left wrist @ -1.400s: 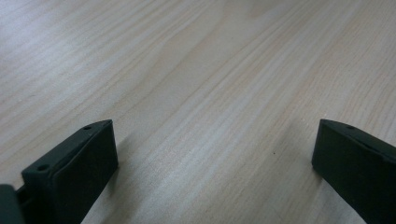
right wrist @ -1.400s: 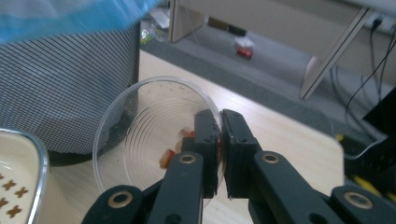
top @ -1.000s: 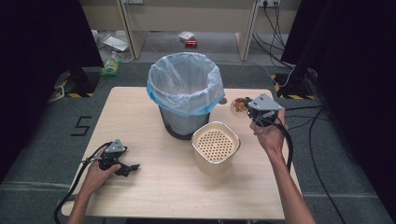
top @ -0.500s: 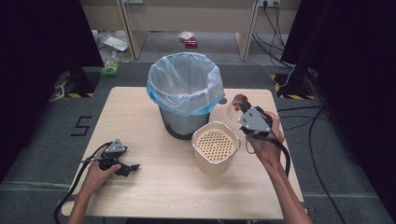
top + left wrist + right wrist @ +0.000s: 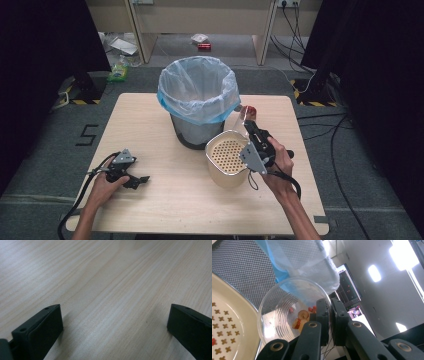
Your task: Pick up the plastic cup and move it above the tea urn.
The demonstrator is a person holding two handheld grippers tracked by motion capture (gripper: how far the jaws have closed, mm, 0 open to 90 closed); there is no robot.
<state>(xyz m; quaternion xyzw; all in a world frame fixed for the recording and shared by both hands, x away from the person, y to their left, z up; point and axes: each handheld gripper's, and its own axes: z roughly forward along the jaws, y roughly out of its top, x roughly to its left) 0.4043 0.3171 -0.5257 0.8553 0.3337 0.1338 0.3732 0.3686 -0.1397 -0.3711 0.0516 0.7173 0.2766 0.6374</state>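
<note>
Tipping a clear plastic cup (image 5: 292, 312) toward the cream strainer basket (image 5: 227, 159) is the step we judge to be in hand. In the right gripper view we see the right gripper (image 5: 330, 315) with its fingers (image 5: 323, 317) pressed together on the cup's rim, one inside the wall and one outside, so the cup is firmly pinched. The cup lies tilted on its side with its mouth turned toward the perforated cream tray of the basket, and a few small red and pale scraps (image 5: 302, 316) cling inside near its bottom; one red crumb (image 5: 213, 341) already rests on the perforations. In the high view the cup (image 5: 244, 114) sits just above and beside the far right rim of the basket, close to the mesh bin (image 5: 197, 107) lined with a pale blue bag, all on the tabletop (image 5: 150, 200). The left gripper (image 5: 131, 177) rests low on the tabletop well apart from the basket, and its own view shows its fingers (image 5: 41, 327) spread wide over bare wood, holding nothing. We judge that the next move calls for turning the right wrist further so the mouth drops below the cup's base and lies over the perforated tray, letting the scraps slide out; the grip on the thin rim should stay firm without crushing it. Whether any liquid remains in the cup we cannot tell.
</note>
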